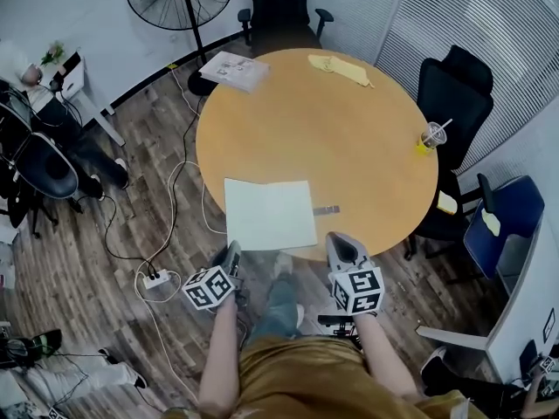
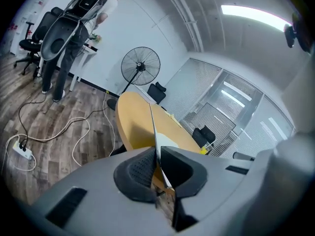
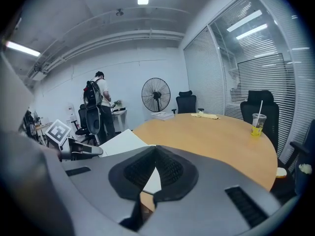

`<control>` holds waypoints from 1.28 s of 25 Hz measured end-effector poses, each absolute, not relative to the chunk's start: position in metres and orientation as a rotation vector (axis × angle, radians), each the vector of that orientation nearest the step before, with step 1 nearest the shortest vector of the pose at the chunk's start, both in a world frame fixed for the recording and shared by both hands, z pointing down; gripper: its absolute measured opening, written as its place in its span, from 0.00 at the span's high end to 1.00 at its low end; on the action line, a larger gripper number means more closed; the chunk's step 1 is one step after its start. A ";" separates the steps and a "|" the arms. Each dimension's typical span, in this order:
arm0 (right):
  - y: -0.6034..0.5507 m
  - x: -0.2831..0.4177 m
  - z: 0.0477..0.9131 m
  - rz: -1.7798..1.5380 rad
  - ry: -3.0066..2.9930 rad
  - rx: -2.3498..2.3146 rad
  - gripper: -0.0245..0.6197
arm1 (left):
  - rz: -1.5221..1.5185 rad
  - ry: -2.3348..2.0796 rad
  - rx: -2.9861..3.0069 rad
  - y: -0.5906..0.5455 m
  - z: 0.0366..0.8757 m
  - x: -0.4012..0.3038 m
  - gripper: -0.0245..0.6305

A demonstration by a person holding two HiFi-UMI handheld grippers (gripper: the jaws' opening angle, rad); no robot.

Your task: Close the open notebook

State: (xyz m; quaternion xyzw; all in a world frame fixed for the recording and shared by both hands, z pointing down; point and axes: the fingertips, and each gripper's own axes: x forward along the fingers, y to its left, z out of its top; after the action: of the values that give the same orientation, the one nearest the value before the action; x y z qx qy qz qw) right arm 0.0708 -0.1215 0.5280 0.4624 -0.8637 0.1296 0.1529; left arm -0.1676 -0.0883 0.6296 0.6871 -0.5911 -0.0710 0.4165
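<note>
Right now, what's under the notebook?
Only the table shows around the notebook. Anything lying beneath it is covered by the open pages and cannot be seen. The left gripper is shut on its near edge.

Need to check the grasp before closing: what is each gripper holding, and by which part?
The left gripper pinches the notebook by its near left corner; the right gripper is shut on nothing.

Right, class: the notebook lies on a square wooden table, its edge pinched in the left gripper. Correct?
No: the head view shows a round wooden table. The notebook does lie on it, its edge pinched in the left gripper.
</note>
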 end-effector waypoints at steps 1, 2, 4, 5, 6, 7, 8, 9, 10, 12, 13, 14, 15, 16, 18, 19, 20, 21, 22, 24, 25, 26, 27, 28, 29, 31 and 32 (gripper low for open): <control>-0.121 0.072 0.527 0.381 -2.480 1.332 0.95 | -0.176 -1.486 1.732 -0.089 0.627 -0.167 0.89; -0.120 0.073 0.526 0.384 -2.482 1.338 0.95 | -0.175 -1.488 1.740 -0.089 0.625 -0.167 0.89; -0.122 0.076 0.523 0.379 -2.483 1.351 0.95 | -0.169 -1.494 1.761 -0.093 0.619 -0.166 0.90; -0.122 0.078 0.522 0.375 -2.483 1.358 0.95 | -0.163 -1.497 1.774 -0.095 0.617 -0.165 0.90; -0.123 0.080 0.522 0.374 -2.483 1.364 0.95 | -0.154 -1.500 1.786 -0.097 0.615 -0.163 0.90; -0.123 0.082 0.522 0.375 -2.481 1.370 0.95 | -0.144 -1.503 1.799 -0.098 0.613 -0.162 0.90; -0.123 0.084 0.522 0.377 -2.479 1.376 0.95 | -0.131 -1.505 1.812 -0.099 0.611 -0.160 0.90; -0.123 0.086 0.521 0.379 -2.477 1.382 0.95 | -0.118 -1.508 1.827 -0.099 0.608 -0.158 0.90; -0.123 0.088 0.521 0.380 -2.476 1.388 0.95 | -0.102 -1.511 1.843 -0.101 0.606 -0.156 0.90; -0.124 0.090 0.520 0.380 -2.475 1.394 0.95 | -0.067 -1.516 1.879 -0.103 0.600 -0.151 0.90; -0.124 0.091 0.520 0.380 -2.476 1.395 0.95 | -0.049 -1.517 1.896 -0.105 0.598 -0.149 0.90; -0.124 0.092 0.520 0.381 -2.476 1.395 0.94 | -0.032 -1.517 1.912 -0.106 0.596 -0.146 0.90; -0.124 0.092 0.520 0.383 -2.477 1.394 0.95 | -0.017 -1.518 1.926 -0.107 0.594 -0.143 0.90; -0.124 0.092 0.521 0.384 -2.479 1.392 0.95 | -0.003 -1.519 1.938 -0.108 0.593 -0.141 0.90; -0.125 0.093 0.521 0.383 -2.481 1.388 0.95 | 0.018 -1.521 1.955 -0.109 0.592 -0.138 0.90; -0.125 0.093 0.521 0.383 -2.481 1.387 0.94 | 0.025 -1.522 1.961 -0.109 0.591 -0.137 0.90; -0.125 0.094 0.522 0.385 -2.481 1.387 0.95 | 0.032 -1.522 1.967 -0.109 0.590 -0.136 0.90; -0.125 0.094 0.522 0.388 -2.480 1.386 0.95 | 0.039 -1.521 1.973 -0.109 0.590 -0.135 0.90; -0.126 0.094 0.522 0.391 -2.480 1.385 0.95 | 0.048 -1.520 1.981 -0.109 0.589 -0.134 0.90; -0.126 0.093 0.521 0.396 -2.482 1.383 0.95 | 0.068 -1.516 2.002 -0.109 0.588 -0.131 0.90; -0.126 0.093 0.521 0.396 -2.484 1.382 0.95 | 0.080 -1.513 2.014 -0.109 0.587 -0.129 0.90; -0.127 0.093 0.521 0.396 -2.487 1.381 0.95 | 0.092 -1.511 2.026 -0.109 0.586 -0.127 0.90; -0.127 0.093 0.521 0.397 -2.488 1.381 0.95 | 0.104 -1.508 2.037 -0.110 0.586 -0.125 0.90; -0.128 0.093 0.522 0.400 -2.489 1.379 0.95 | 0.114 -1.504 2.047 -0.111 0.585 -0.123 0.90; -0.128 0.092 0.523 0.402 -2.489 1.375 0.94 | 0.121 -1.500 2.056 -0.111 0.584 -0.121 0.90; -0.127 0.090 0.524 0.405 -2.489 1.362 0.95 | 0.133 -1.497 2.071 -0.111 0.583 -0.118 0.89; -0.126 0.088 0.524 0.405 -2.490 1.356 0.94 | 0.139 -1.497 2.077 -0.111 0.583 -0.117 0.89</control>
State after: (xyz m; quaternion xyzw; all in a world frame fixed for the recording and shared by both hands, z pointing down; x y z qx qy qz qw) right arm 0.0882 -0.1261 0.5242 0.4689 -0.8610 0.1401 0.1381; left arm -0.1174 -0.1107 0.5826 0.7765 -0.5596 0.0518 0.2850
